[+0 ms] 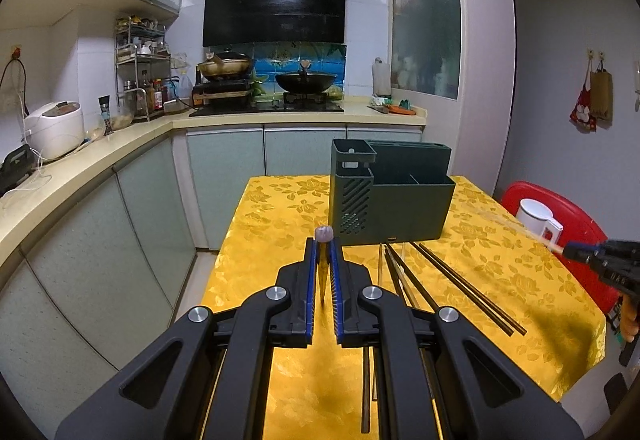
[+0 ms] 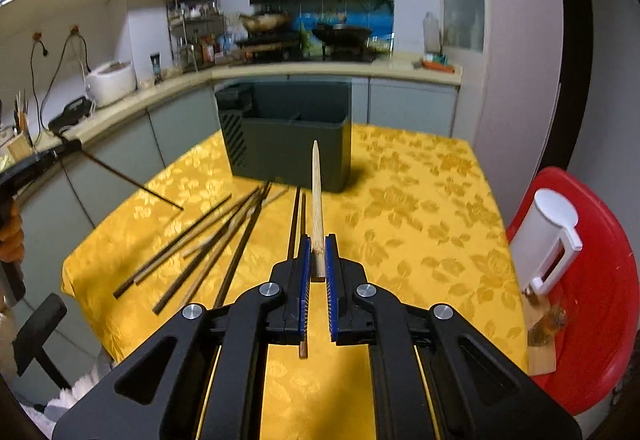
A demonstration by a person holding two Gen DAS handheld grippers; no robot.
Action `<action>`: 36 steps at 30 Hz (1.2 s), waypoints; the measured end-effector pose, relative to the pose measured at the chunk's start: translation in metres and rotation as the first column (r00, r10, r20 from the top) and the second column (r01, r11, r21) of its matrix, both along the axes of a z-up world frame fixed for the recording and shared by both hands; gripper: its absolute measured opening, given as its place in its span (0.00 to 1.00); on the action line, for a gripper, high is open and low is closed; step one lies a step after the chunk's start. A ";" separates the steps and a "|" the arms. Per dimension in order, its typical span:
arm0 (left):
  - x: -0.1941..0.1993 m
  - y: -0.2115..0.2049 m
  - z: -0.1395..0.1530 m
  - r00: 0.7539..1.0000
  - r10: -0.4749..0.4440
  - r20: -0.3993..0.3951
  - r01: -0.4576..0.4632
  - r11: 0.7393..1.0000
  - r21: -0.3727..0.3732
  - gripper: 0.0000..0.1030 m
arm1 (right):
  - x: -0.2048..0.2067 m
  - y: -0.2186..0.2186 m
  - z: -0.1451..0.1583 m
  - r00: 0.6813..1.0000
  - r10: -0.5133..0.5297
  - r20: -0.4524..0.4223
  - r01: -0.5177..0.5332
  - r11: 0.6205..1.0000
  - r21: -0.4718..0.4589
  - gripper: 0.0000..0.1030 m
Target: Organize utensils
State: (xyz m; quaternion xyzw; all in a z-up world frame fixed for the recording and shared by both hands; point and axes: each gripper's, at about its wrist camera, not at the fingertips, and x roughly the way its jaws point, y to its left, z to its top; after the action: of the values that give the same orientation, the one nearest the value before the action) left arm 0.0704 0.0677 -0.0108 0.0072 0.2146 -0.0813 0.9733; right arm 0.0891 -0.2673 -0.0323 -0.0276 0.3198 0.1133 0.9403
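Yellow floral tablecloth [image 2: 400, 200] under dark organizer [image 2: 288, 136], loose chopsticks [image 2: 224, 236] scattered just before it. Left gripper [image 1: 323, 240] clenched on dark chopstick [image 2: 132, 184], right gripper [image 2: 317, 240] on pale bamboo chopstick [image 2: 316, 196], raised. No legible writing, possibly through blur.
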 end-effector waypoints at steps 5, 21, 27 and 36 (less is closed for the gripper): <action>0.000 -0.001 0.002 1.000 0.000 0.006 0.000 1.000 0.001 0.06 | 0.001 0.000 -0.001 1.000 -0.002 -0.029 0.003 1.000 0.029 0.08; 0.002 -0.004 0.004 1.000 -0.010 0.009 0.010 1.000 -0.008 0.06 | 0.020 0.001 -0.018 0.996 -0.015 -0.086 0.012 0.999 -0.037 0.08; 0.002 -0.009 0.004 1.000 -0.021 0.011 0.021 1.000 0.007 0.06 | 0.019 -0.011 -0.068 0.994 -0.062 -0.092 0.054 0.995 -0.089 0.08; 0.001 -0.010 0.003 1.000 -0.023 0.012 0.023 1.000 0.014 0.06 | 0.013 -0.016 -0.103 0.989 -0.070 -0.134 0.059 0.995 -0.080 0.09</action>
State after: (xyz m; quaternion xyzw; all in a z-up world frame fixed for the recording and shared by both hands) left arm 0.0714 0.0574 -0.0073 0.0167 0.2094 -0.0908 0.9735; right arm 0.1023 -0.2831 -0.1356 -0.0452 0.3881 0.0722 0.9177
